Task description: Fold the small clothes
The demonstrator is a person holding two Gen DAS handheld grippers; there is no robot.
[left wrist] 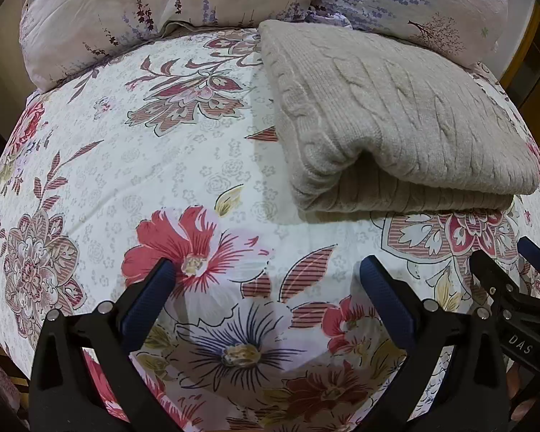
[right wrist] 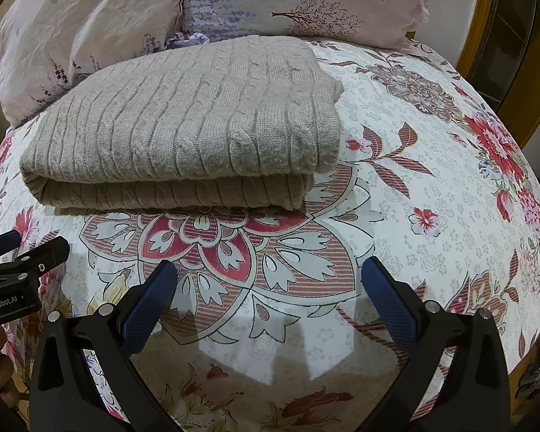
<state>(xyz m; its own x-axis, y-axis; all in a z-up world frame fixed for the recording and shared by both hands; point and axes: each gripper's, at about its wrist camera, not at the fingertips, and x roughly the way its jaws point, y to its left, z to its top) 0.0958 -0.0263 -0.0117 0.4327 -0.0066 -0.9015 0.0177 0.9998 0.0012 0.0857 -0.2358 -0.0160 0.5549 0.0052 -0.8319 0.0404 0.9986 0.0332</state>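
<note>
A folded grey cable-knit sweater [left wrist: 388,122] is seen lying flat on a bed covered by a floral sheet [left wrist: 154,136]. It is placed toward the head of the bed, with its far edge touching or nearly touching the pale lavender-print pillows [left wrist: 126,10] that are stacked there. At least two thick layers are shown at its near folded edge, the upper one slightly overhanging the lower.

The left gripper [left wrist: 266,273] is held over the sheet near the foot-side edge, its blue-padded fingers [left wrist: 151,295] spread wide apart and nothing held between them. It is kept well short of the sweater, which is seen ahead and to its right.

The right gripper [right wrist: 270,273] is likewise held with its jaws wide apart and empty, over a large red and white medallion printed on the sheet. The sweater's folded edge is seen just ahead of it and a little to its left. The two grippers are held side by side, each caught at the edge of the other's view. Whether either one rests on the sheet cannot be told.
</note>
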